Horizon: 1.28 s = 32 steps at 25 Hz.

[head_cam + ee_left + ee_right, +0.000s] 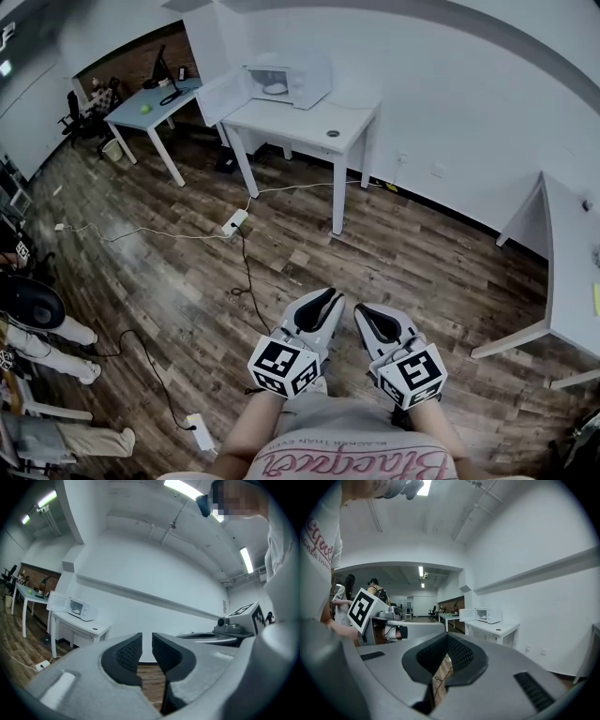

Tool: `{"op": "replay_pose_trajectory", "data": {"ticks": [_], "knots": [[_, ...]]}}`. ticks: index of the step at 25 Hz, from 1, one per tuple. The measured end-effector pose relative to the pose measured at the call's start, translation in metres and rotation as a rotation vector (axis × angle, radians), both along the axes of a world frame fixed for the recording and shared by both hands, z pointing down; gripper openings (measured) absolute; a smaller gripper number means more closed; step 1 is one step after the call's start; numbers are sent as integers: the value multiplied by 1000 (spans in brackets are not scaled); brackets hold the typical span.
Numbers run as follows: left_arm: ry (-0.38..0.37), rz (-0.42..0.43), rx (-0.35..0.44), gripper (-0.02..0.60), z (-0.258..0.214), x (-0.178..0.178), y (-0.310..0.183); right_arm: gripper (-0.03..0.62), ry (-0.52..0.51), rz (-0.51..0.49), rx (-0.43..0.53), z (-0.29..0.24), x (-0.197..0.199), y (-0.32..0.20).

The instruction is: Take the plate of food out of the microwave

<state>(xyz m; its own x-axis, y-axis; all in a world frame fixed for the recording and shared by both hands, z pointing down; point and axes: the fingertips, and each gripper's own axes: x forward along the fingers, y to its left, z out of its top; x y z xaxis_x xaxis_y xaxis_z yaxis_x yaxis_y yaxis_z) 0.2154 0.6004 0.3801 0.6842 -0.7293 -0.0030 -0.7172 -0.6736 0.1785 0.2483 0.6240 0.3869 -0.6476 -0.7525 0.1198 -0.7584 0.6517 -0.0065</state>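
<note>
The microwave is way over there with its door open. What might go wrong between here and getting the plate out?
Cables and a power strip lie on the floor between the person and the white table, so tripping is possible. The microwave has its door standing open to the side, where it may get bumped on approach. The plate sits inside the cavity; a poor grip there might tilt it.
</note>
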Motion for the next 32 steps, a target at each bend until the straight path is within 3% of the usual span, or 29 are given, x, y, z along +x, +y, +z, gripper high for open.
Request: {"op": "replay_pose_trajectory", "data": {"ticks": [10, 26, 32], "knots": [[28, -33, 57, 29, -11, -61, -45, 6, -1, -1, 19, -6, -51, -48], [68, -82, 22, 29, -2, -87, -83, 6, -23, -68, -5, 4, -81, -88], [51, -109, 30, 29, -2, -94, -111, 6, -46, -94, 19, -1, -87, -120]]}}
